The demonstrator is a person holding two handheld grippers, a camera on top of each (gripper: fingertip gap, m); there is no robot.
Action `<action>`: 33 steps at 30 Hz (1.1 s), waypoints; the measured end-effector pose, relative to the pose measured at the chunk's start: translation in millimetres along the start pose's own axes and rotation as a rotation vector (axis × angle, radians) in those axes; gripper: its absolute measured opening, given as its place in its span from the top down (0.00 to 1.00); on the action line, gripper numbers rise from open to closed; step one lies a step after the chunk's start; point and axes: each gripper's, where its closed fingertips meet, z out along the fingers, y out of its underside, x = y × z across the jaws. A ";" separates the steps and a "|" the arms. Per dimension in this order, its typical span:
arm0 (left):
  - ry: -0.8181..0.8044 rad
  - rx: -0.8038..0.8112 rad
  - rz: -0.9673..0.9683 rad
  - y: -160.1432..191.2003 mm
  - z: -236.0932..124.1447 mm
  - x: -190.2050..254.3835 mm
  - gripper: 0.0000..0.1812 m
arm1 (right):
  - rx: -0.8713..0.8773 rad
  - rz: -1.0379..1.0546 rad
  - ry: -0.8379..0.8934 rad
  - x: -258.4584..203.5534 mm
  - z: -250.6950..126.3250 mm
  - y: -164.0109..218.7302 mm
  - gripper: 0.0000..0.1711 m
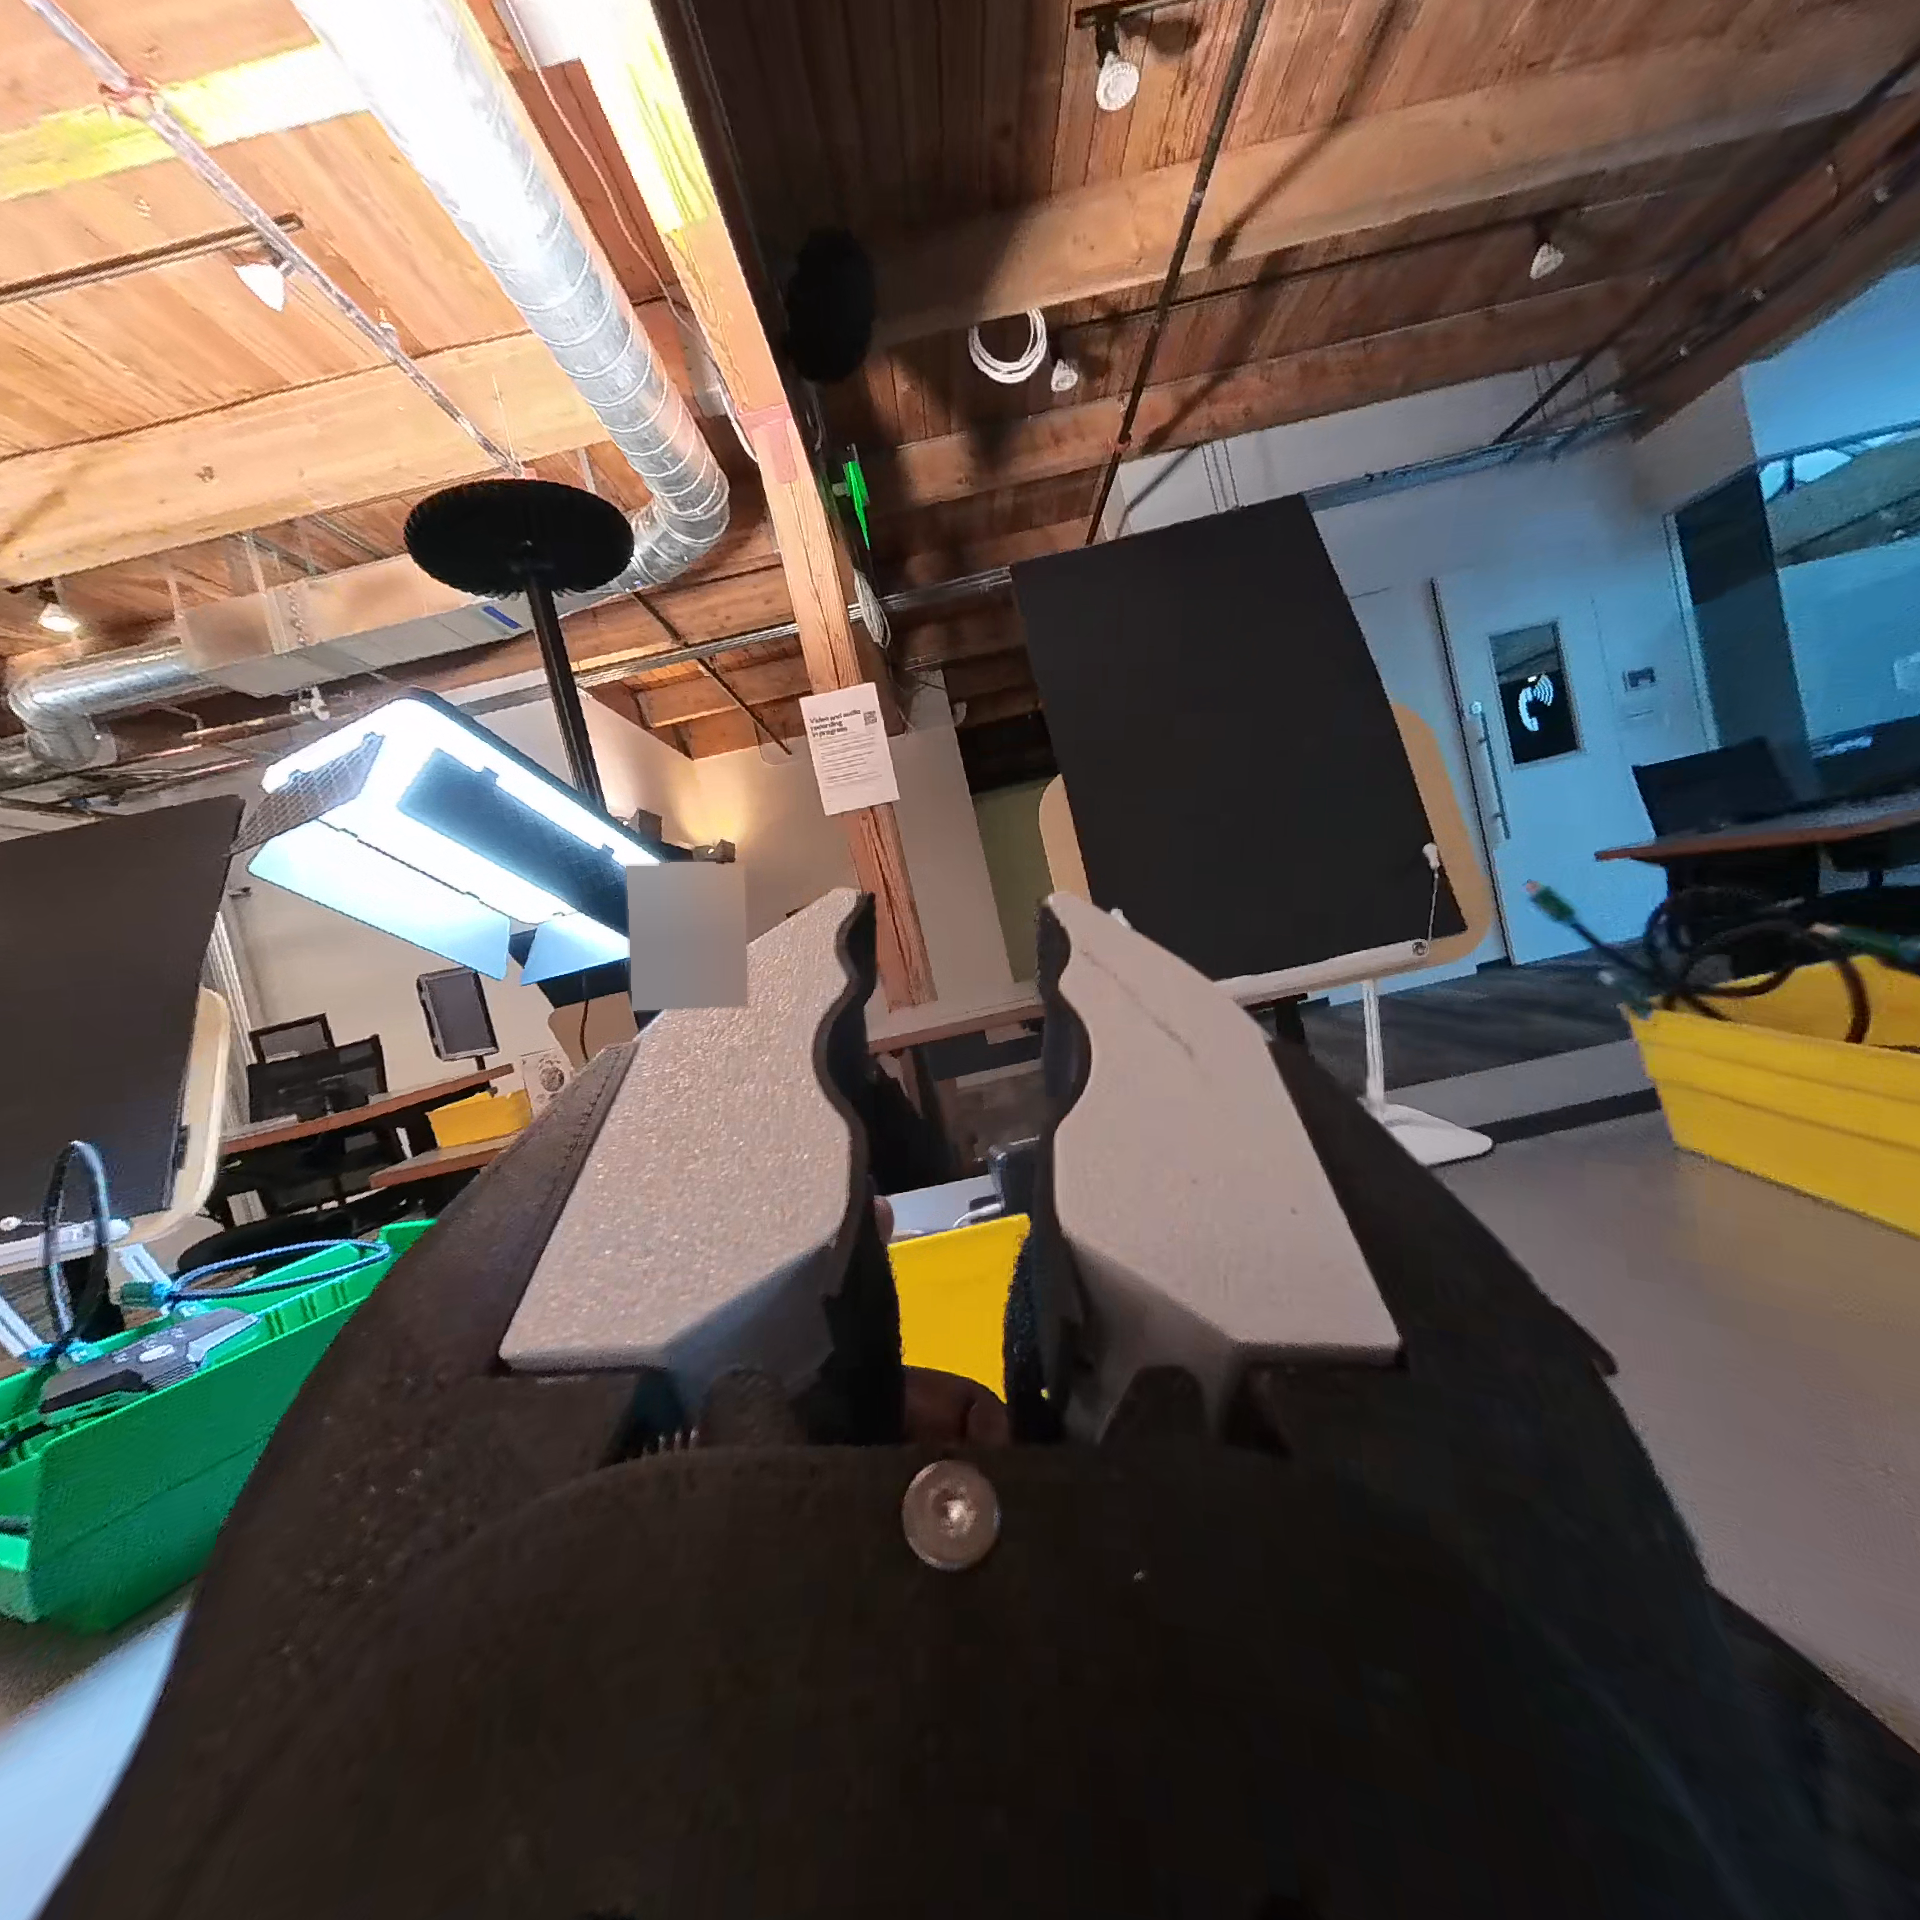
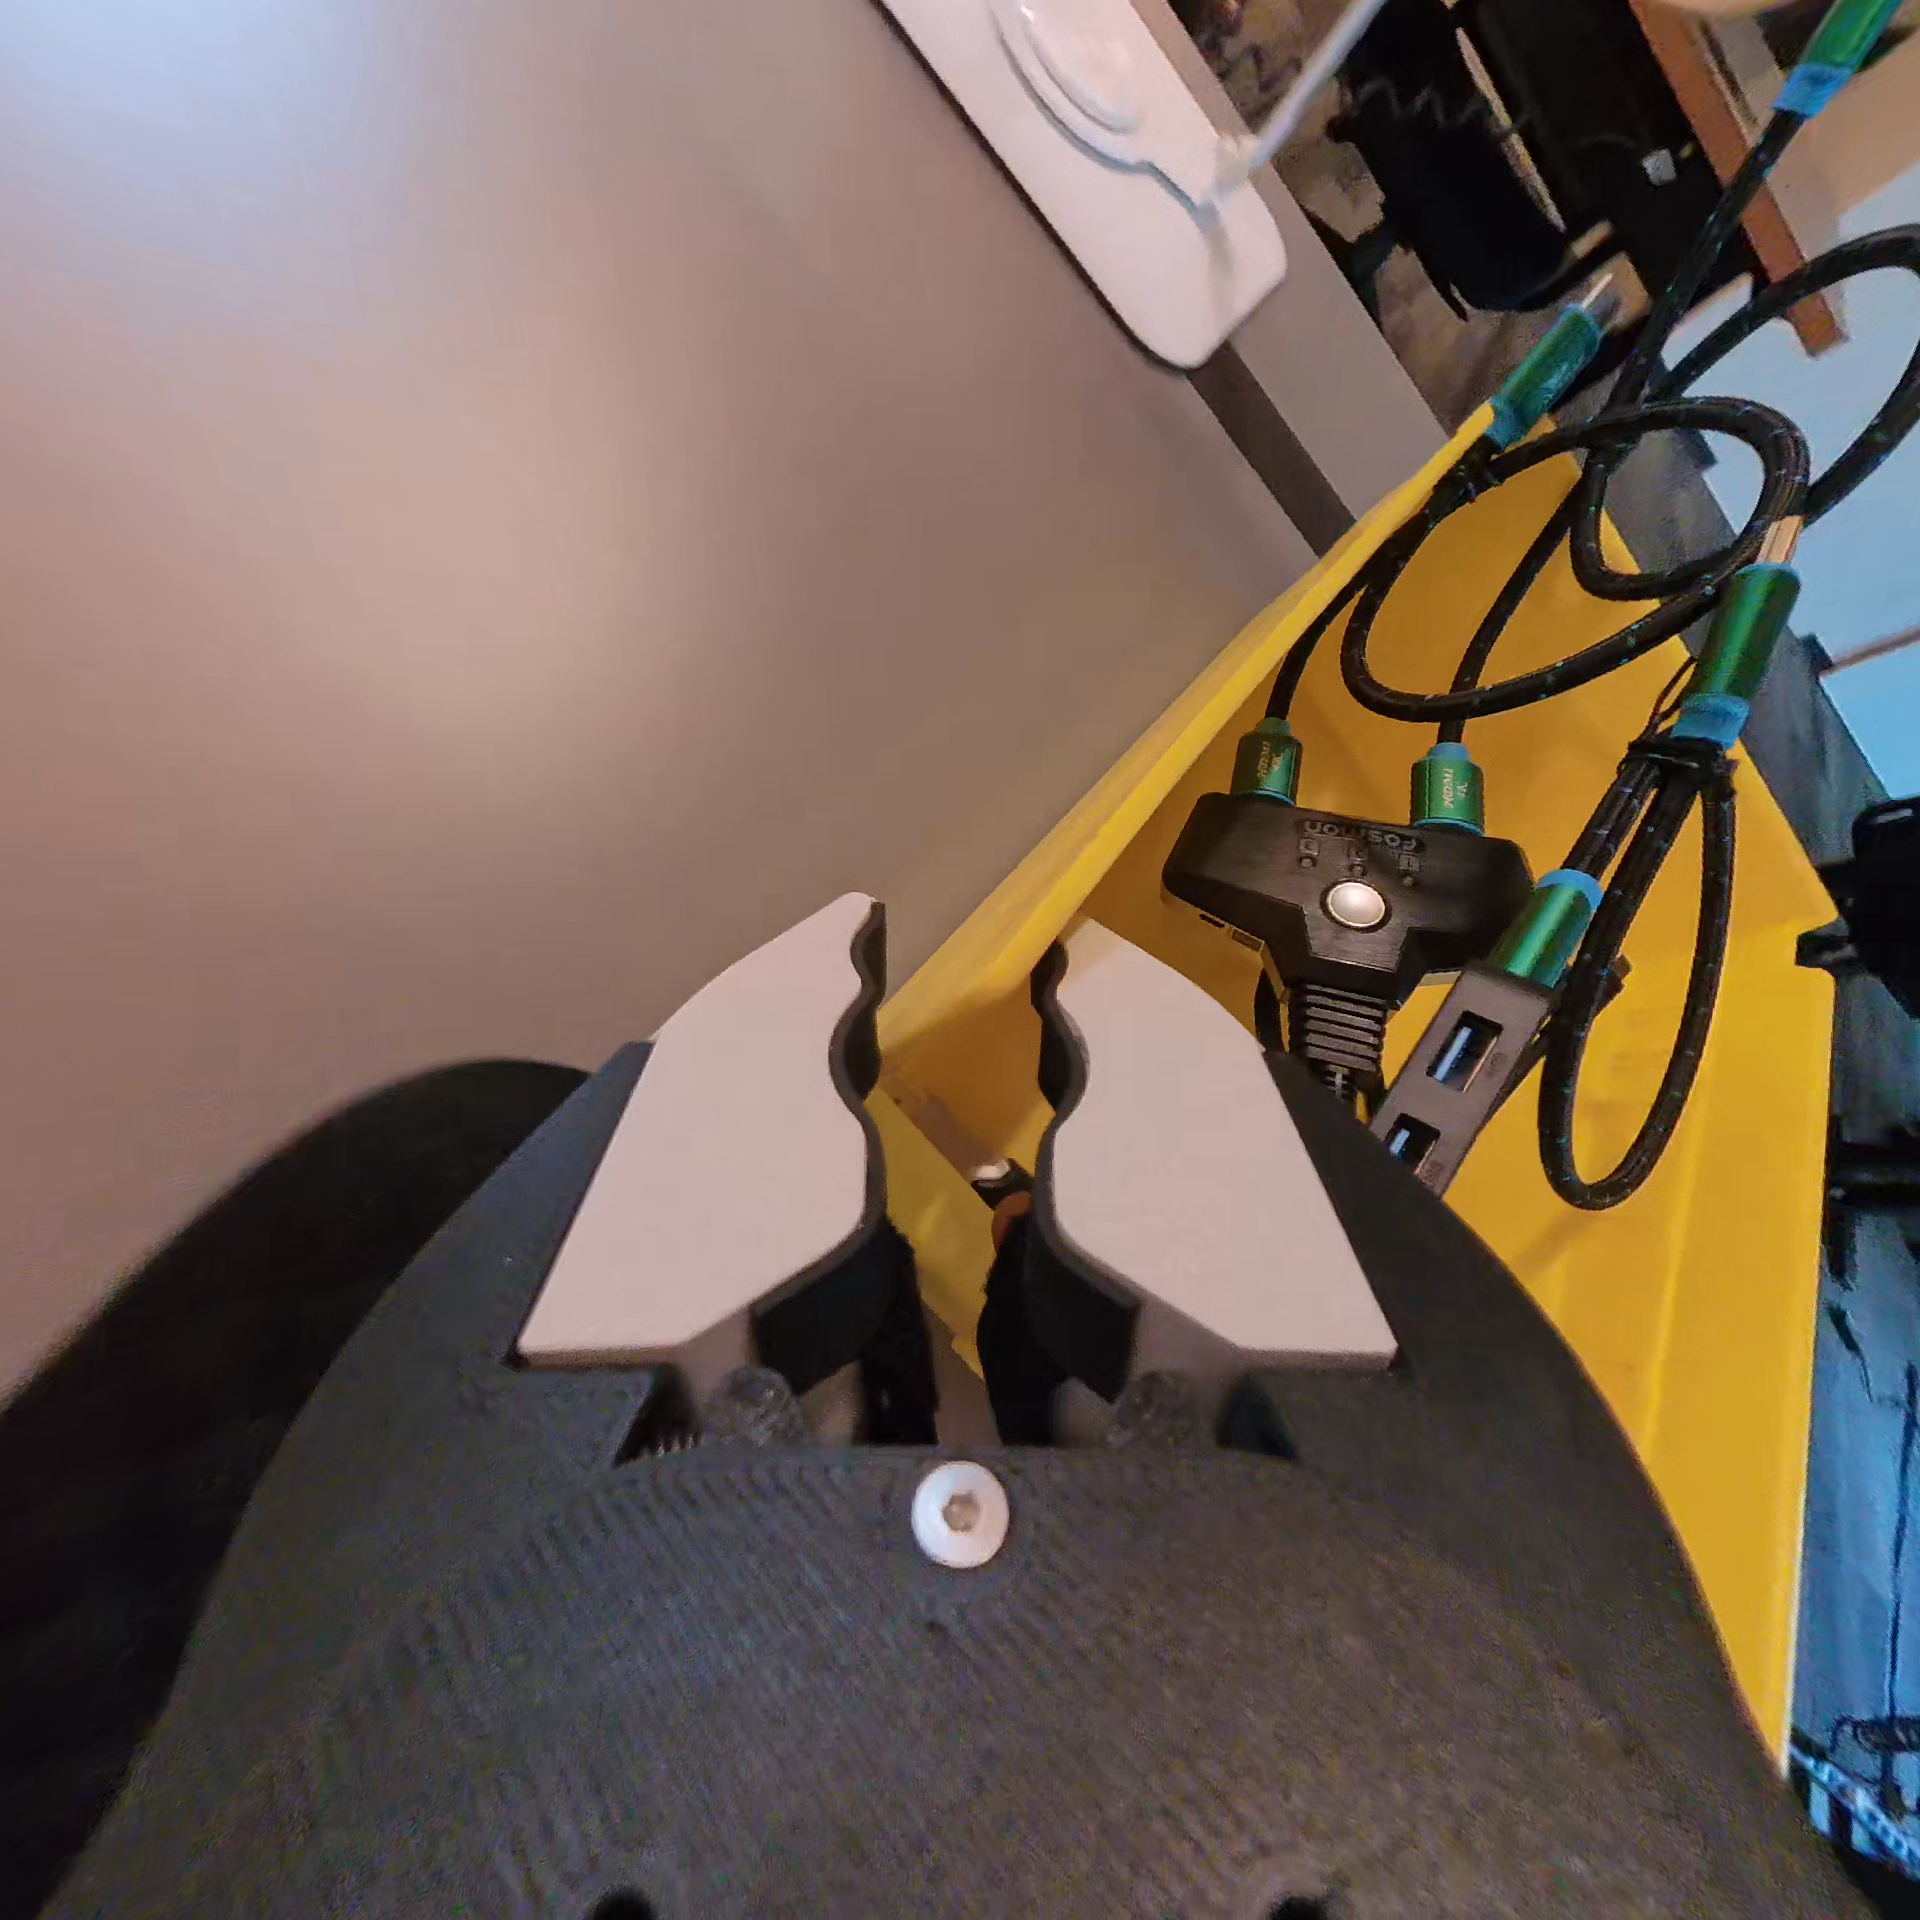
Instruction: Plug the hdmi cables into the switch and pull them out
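Note:
In the right wrist view a black HDMI switch [image 2: 1351, 904] with a silver button lies in a yellow bin [image 2: 1714, 1351]. Two green-headed HDMI plugs [image 2: 1265, 764] [image 2: 1447, 790] sit in its ports, and their black braided cables [image 2: 1558, 582] coil above. My right gripper [image 2: 961, 966] is open and empty at the bin's near-left rim, left of the switch. My left gripper [image 1: 956, 935] is open and empty, tilted up toward the room. The yellow bin with cables [image 1: 1787, 1091] is far to its right.
A black USB hub [image 2: 1455, 1049] with a green plug lies beside the switch. A green bin [image 1: 156, 1455] with cables and devices stands at left, and another yellow bin [image 1: 956, 1288] lies behind the left fingers. A white stand base [image 2: 1143, 187] rests on the grey table [image 2: 520, 520]. There is about 50 centimetres between the tips of the two grippers.

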 end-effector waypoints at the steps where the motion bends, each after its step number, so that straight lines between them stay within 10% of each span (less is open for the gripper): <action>1: 0.001 0.009 -0.012 -1.3 -0.8 -0.7 0.84 | 0.003 -0.011 -0.011 -8.3 2.1 -8.3 0.84; 27: -0.153 -0.028 0.004 5.5 -29.8 -61.8 0.84 | 0.179 -0.236 -0.293 -212.4 53.2 -214.4 0.79; 33: -0.282 -0.136 0.032 33.2 -47.4 -103.6 0.82 | 0.471 -0.041 -0.578 -250.3 22.4 -260.1 0.76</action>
